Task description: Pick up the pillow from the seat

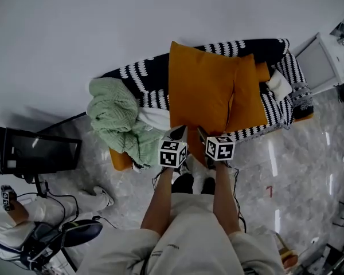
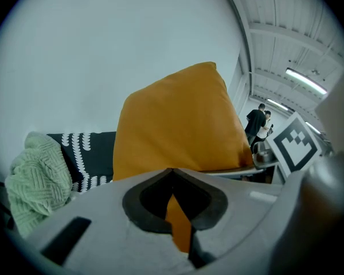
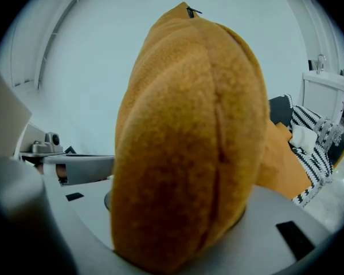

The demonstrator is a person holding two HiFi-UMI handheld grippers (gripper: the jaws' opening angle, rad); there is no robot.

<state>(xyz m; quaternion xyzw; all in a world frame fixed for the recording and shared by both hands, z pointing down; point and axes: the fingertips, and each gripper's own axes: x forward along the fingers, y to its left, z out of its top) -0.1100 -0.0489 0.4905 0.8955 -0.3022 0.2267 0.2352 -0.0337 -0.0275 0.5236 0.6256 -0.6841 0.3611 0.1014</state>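
The seat (image 1: pixel 143 79) is stretching across ahead of me. The pillow (image 1: pixel 198 87) is rearing up over the seat's middle, its long axis running away from me and its near edge at both tools. My right gripper (image 1: pixel 202 134) is clamping that thick edge, and my left gripper (image 1: pixel 178 133), just beside it, is pinching a thin fold.

Fingers of right gripper (image 1: pixel 202 135) behind pillow (image 3: pixel 183 142)

The head camera looks steeply down over the person (image 1: pixel 186 234) onto the seat (image 1: pixel 143 79). Cameras riding the left hand-held gripper (image 1: pixel 178 132) and right hand-held gripper (image 1: pixel 202 134) face the orange pillow (image 1: pixel 209 87) at very close range; all three views share it.
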